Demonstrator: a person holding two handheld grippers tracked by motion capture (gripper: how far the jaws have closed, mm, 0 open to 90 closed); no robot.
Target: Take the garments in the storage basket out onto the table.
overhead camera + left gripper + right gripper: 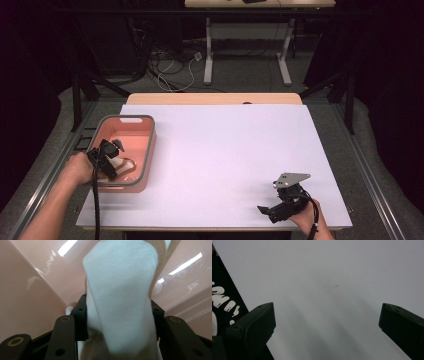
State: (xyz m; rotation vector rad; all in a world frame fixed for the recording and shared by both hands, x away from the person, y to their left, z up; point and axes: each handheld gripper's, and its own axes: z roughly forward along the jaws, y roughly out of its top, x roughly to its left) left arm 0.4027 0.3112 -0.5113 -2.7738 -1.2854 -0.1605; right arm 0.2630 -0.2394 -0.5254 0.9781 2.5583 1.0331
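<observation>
Here, pink bin [145, 150] walling white sock [120, 302]

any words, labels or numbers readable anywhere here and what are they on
White lettering on a black surface at the left edge of the right gripper view: cut off and at an angle, not readable.
Pink plastic bin, white sock, white table top: no text visible.

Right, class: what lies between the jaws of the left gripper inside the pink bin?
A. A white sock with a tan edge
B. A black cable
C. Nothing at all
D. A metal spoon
A: the left gripper view shows a white sock with a tan edge between the jaws of the left gripper, over the floor of the pink bin.
</observation>
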